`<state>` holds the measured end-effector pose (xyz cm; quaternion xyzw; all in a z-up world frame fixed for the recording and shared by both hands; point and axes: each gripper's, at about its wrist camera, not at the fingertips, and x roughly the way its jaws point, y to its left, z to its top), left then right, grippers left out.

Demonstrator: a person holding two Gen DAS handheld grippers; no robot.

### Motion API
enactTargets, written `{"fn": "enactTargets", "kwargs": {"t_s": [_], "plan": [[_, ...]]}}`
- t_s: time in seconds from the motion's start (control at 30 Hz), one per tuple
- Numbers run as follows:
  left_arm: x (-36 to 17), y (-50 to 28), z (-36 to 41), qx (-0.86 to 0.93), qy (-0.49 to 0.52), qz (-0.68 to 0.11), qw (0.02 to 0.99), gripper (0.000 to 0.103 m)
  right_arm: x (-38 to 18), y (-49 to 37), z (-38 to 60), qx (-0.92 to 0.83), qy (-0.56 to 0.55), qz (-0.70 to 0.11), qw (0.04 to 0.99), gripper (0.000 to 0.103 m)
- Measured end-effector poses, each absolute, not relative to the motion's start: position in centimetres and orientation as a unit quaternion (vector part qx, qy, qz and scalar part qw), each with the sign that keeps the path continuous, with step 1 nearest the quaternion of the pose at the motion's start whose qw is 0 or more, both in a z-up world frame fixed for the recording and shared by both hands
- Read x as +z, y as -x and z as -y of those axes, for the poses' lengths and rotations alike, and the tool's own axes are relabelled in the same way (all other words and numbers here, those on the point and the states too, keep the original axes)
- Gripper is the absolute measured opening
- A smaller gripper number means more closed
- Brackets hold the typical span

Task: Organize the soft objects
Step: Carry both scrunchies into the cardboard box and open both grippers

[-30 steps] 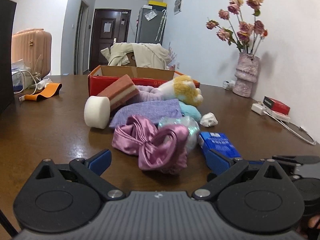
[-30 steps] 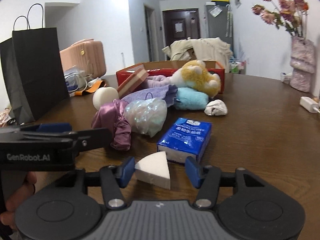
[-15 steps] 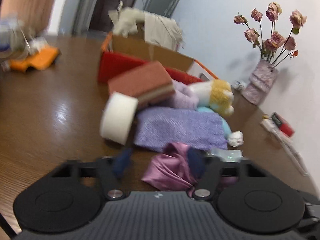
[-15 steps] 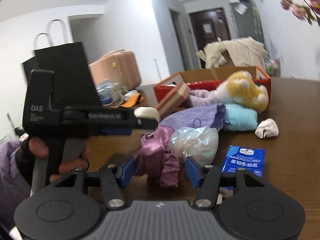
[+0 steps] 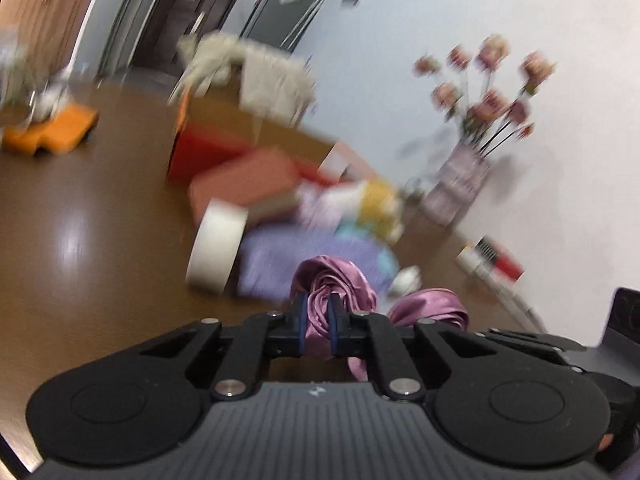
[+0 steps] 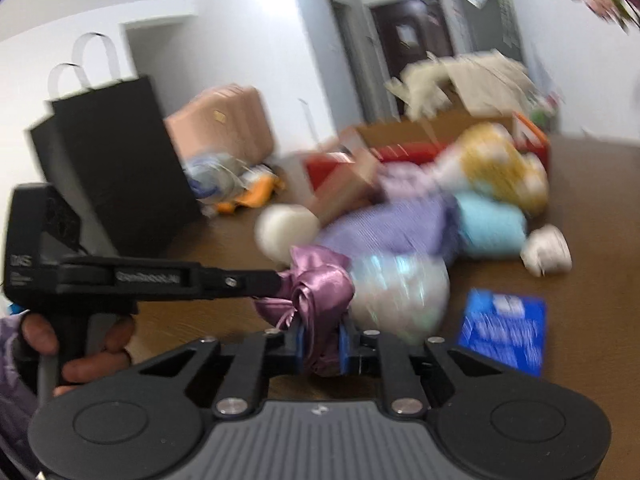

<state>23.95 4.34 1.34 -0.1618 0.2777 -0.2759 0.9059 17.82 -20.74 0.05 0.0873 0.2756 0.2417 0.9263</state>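
The crumpled mauve satin fabric bundle (image 5: pixel 334 292) was gripped by the left tool (image 5: pixel 318 330) while the right tool (image 6: pixel 322 346) was closing on its other end, so an even, unhurried lift clear of the surface (image 5: pixel 100 248) was judged best.

Our left gripper (image 5: pixel 318 326) and right gripper (image 6: pixel 322 346) are matte black, with round hubs, ribbed grey housings, silver screws at the linkage pivots and blue pads (image 6: pixel 344 346). White lettering marks the left gripper's side, too blurred to read. Our sleeve (image 6: pixel 10 408) is purple.
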Motion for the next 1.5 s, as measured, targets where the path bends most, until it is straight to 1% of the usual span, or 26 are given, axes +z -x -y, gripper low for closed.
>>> {"fn": "enactTargets", "kwargs": {"t_s": [0.1, 0.23, 0.33, 0.47, 0.57, 0.63, 0.7, 0.77, 0.83, 0.87, 0.93, 1.0, 1.03, 1.07, 1.1, 1.17, 1.23, 1.27, 1.33, 1.37, 1.4, 1.47, 1.5], "plan": [[5.4, -24.5, -5.0, -0.292, 0.151, -0.218, 0.919, 0.011, 3.4, -18.0, 20.9, 0.266, -0.059, -0.234, 0.933, 0.015], [9.8, -29.1, -4.7, -0.299, 0.133, -0.168, 0.930, 0.010, 8.4, -21.8, 21.9, 0.290, -0.043, -0.191, 0.937, 0.015], [11.2, -35.5, -4.2, -0.278, 0.144, -0.196, 0.929, 0.010, 11.6, -27.5, 22.4, 0.311, -0.024, -0.179, 0.933, 0.015], [10.7, -45.6, -3.3, -0.220, 0.162, -0.230, 0.934, 0.010, 13.3, -38.8, 22.8, 0.333, -0.046, -0.234, 0.912, 0.015], [8.8, -51.9, -2.8, -0.164, 0.169, -0.256, 0.938, 0.009, 12.2, -48.2, 22.1, 0.326, -0.057, -0.284, 0.900, 0.015], [7.0, -55.6, -2.6, -0.133, 0.174, -0.281, 0.934, 0.009, 10.2, -54.1, 21.6, 0.315, -0.088, -0.322, 0.888, 0.015], [5.5, -58.2, -2.0, -0.100, 0.154, -0.305, 0.934, 0.009, 7.5, -59.3, 20.8, 0.307, -0.122, -0.366, 0.870, 0.015], [4.4, -60.1, -0.9, -0.063, 0.107, -0.333, 0.935, 0.009, 5.3, -62.9, 19.7, 0.285, -0.114, -0.390, 0.868, 0.016], [3.8, -61.0, -0.4, -0.055, 0.081, -0.333, 0.938, 0.009, 3.4, -65.3, 19.3, 0.256, -0.117, -0.403, 0.871, 0.018], [3.7, -61.3, -0.2, -0.058, 0.074, -0.338, 0.936, 0.009, 2.6, -66.0, 19.3, 0.237, -0.121, -0.406, 0.874, 0.022], [3.7, -61.6, -0.2, -0.053, 0.064, -0.329, 0.941, 0.012, 0.9, -67.3, 18.6, 0.195, -0.103, -0.423, 0.879, 0.023], [3.7, -61.9, 0.1, -0.051, 0.054, -0.330, 0.941, 0.017, 0.1, -67.8, 18.4, 0.173, -0.089, -0.436, 0.878, 0.034], [3.8, -62.0, 0.0, -0.053, 0.059, -0.334, 0.939, 0.020, 0.2, -67.8, 18.6, 0.168, -0.097, -0.434, 0.880, 0.035], [3.8, -62.0, 0.0, -0.054, 0.066, -0.337, 0.938, 0.026, 0.6, -67.9, 19.0, 0.167, -0.103, -0.427, 0.883, 0.036], [4.2, -61.7, -0.3, -0.057, 0.071, -0.333, 0.939, 0.030, 1.0, -67.6, 19.3, 0.163, -0.108, -0.417, 0.888, 0.040], [5.4, -60.9, -0.1, -0.057, 0.070, -0.321, 0.943, 0.031, 2.5, -66.9, 19.7, 0.152, -0.105, -0.401, 0.897, 0.045], [7.3, -59.6, -0.2, -0.061, 0.063, -0.309, 0.947, 0.031, 4.1, -66.0, 20.3, 0.145, -0.109, -0.387, 0.904, 0.046], [8.5, -58.8, -0.3, -0.065, 0.057, -0.301, 0.950, 0.035, 5.0, -65.2, 20.6, 0.143, -0.110, -0.383, 0.906, 0.046], [11.0, -56.6, -0.3, -0.072, 0.044, -0.281, 0.956, 0.052, 7.1, -64.1, 21.2, 0.141, -0.107, -0.372, 0.911, 0.047], [12.2, -55.2, -0.4, -0.075, 0.036, -0.271, 0.959, 0.070, 8.4, -63.1, 21.7, 0.141, -0.105, -0.368, 0.913, 0.052], [13.1, -53.8, -0.3, -0.080, 0.028, -0.260, 0.962, 0.079, 9.7, -62.1, 22.0, 0.143, -0.104, -0.366, 0.914, 0.057], [14.9, -50.9, -0.3, -0.083, 0.009, -0.236, 0.968, 0.080, 12.2, -59.8, 23.0, 0.146, -0.106, -0.360, 0.915, 0.058], [15.7, -49.6, -0.2, -0.084, 0.002, -0.230, 0.969, 0.082, 13.4, -58.6, 23.4, 0.146, -0.105, -0.353, 0.918, 0.061]]}}
